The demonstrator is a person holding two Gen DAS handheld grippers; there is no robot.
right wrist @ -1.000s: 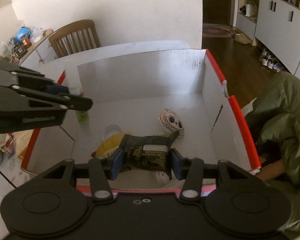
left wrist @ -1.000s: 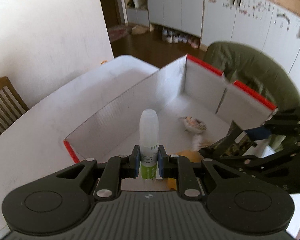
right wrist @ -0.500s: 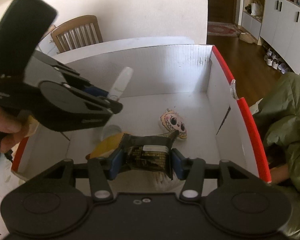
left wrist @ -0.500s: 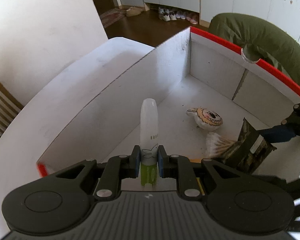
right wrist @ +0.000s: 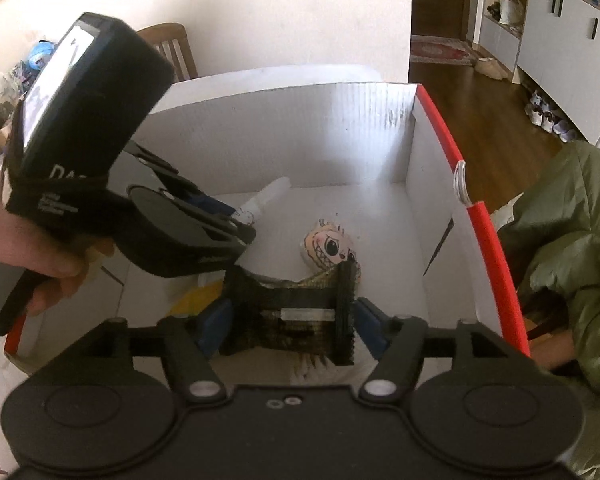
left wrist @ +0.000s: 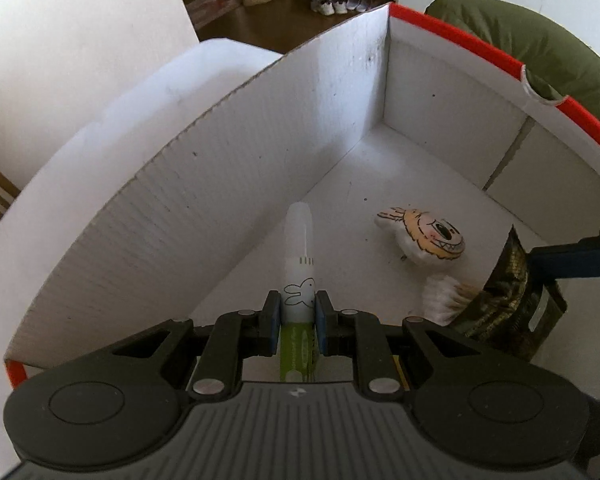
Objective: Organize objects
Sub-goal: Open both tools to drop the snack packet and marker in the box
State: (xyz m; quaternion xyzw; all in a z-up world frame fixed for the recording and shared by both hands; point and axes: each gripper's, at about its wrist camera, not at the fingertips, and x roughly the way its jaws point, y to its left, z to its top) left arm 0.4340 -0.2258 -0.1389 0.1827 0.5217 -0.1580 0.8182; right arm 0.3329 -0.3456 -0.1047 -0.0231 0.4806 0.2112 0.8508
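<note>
right wrist view | our right gripper [right wrist: 288,322] jaws opening, packet [right wrist: 296,312] dropped free in box [right wrist: 476,216] | left gripper [left wrist: 298,316] lowered, clamps tube [left wrist: 298,256] | tube next

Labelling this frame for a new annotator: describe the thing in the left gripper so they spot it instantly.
Start at the white cardboard box with the red rim. Over its floor, near the long wall, the left gripper is shut on a slim tube. It alone has a white cap end with a rabbit outline and a green lower half, unlike the cartoon-face plush or the dark packet between the right gripper's opening jaws.
</note>
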